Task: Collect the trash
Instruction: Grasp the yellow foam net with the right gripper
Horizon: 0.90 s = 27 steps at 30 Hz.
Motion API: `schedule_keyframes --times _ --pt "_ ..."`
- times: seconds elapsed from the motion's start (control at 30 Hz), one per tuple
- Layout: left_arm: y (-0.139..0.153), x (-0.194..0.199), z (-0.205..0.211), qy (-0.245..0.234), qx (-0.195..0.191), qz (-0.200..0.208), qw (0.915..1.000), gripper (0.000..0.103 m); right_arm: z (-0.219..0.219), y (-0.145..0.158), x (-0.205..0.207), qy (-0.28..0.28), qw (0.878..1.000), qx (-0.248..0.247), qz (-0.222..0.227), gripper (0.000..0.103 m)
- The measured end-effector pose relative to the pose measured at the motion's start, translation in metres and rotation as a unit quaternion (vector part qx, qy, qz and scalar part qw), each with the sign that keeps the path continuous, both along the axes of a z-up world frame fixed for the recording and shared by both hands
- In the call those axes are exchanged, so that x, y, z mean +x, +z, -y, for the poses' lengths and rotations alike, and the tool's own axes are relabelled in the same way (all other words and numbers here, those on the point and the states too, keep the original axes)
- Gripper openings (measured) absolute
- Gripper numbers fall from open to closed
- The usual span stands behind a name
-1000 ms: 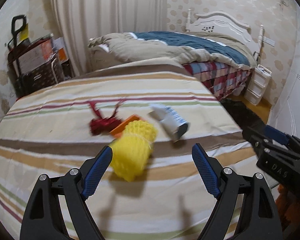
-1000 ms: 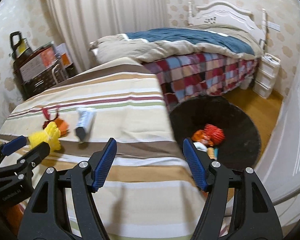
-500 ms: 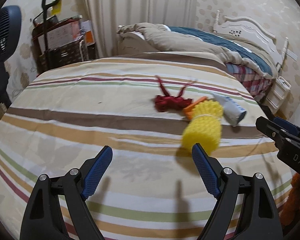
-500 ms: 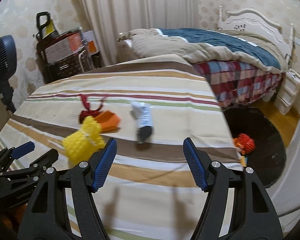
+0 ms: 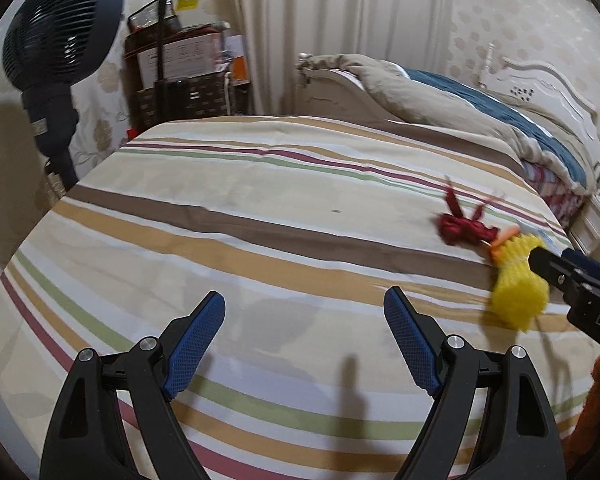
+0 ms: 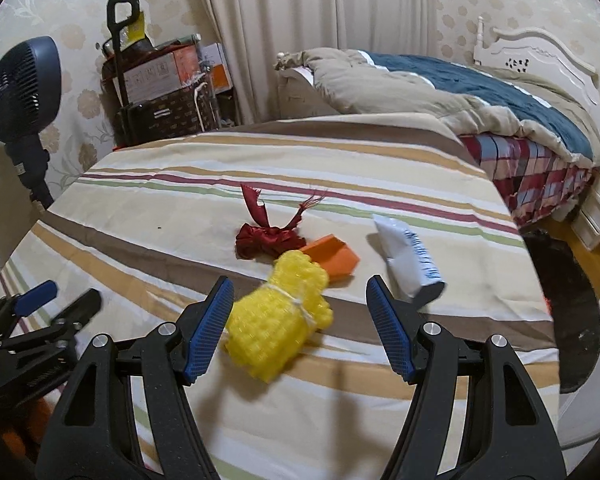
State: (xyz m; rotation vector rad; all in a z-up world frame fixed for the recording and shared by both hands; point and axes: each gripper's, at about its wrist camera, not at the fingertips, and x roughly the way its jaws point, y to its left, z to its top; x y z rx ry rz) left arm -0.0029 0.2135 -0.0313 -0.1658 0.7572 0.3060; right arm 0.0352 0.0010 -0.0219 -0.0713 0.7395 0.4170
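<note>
A yellow foam net [image 6: 280,320] lies on the striped bedcover [image 6: 340,168], just ahead of my open, empty right gripper [image 6: 300,324]. Behind it lie an orange piece [image 6: 334,256], a red ribbon [image 6: 266,236] and a white tube with a dark cap [image 6: 410,260]. In the left wrist view the net [image 5: 518,296] and ribbon [image 5: 464,228] sit far right, partly behind the right gripper's fingers [image 5: 572,276]. My left gripper [image 5: 304,340] is open and empty over bare cover.
A black round bin [image 6: 568,296] stands on the floor off the cover's right edge. A second bed with blue and beige quilts [image 6: 480,92] lies behind. A dark fan [image 6: 20,92] and a cart with boxes [image 6: 160,92] stand at the back left.
Both grippers swung left. The right one now faces the trash with the yellow net between its fingers' line; the left one has left the net behind at its right.
</note>
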Motion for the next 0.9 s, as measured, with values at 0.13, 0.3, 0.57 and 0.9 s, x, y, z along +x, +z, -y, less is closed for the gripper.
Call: schedule_keyframes --times 0.13,0.3,0.57,0.9 --pt "-0.002 0.001 -0.009 0.004 -0.011 0.0 0.9999 0.081 -0.011 -0.014 0.009 -0.008 0.999 -0.011 -0.034 0.067" --pt "-0.004 0.003 -0.006 -0.004 -0.017 0.0 0.9999 0.081 -0.014 -0.021 0.007 -0.01 0.999 -0.021 -0.043 0.075" --pt "-0.004 0.006 0.0 -0.014 -0.022 0.002 0.9997 0.081 -0.017 -0.022 0.003 0.02 0.998 -0.006 -0.061 0.047" --pt "-0.004 0.008 0.013 -0.028 -0.022 0.001 0.9994 0.081 -0.01 0.001 -0.015 0.02 1.0 -0.018 -0.006 0.041"
